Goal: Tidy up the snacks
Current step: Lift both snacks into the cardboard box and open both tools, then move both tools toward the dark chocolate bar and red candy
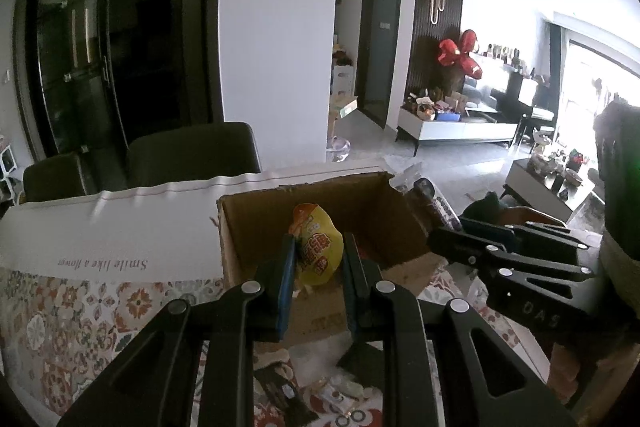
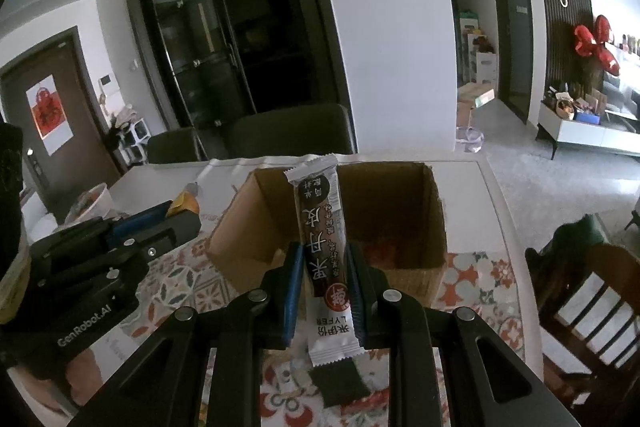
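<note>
My left gripper (image 1: 317, 259) is shut on a yellow snack packet (image 1: 318, 245) and holds it over the near edge of an open cardboard box (image 1: 256, 227). My right gripper (image 2: 323, 267) is shut on a long brown-and-white fruit-leather bar (image 2: 322, 235), held upright in front of the same box (image 2: 434, 211). Something red lies inside the box (image 2: 380, 251). The right gripper shows in the left wrist view (image 1: 500, 247) beside the box, its bar (image 1: 432, 199) at the box's right rim. The left gripper shows in the right wrist view (image 2: 160, 223) left of the box.
The table has a patterned cloth (image 1: 60, 307) and a white sheet (image 1: 120, 227) behind it. Small snack packets (image 1: 340, 391) lie near the front. A dark packet (image 2: 340, 383) lies under the right gripper. Dark chairs (image 1: 192, 151) stand behind the table; a wooden chair (image 2: 592, 307) is at right.
</note>
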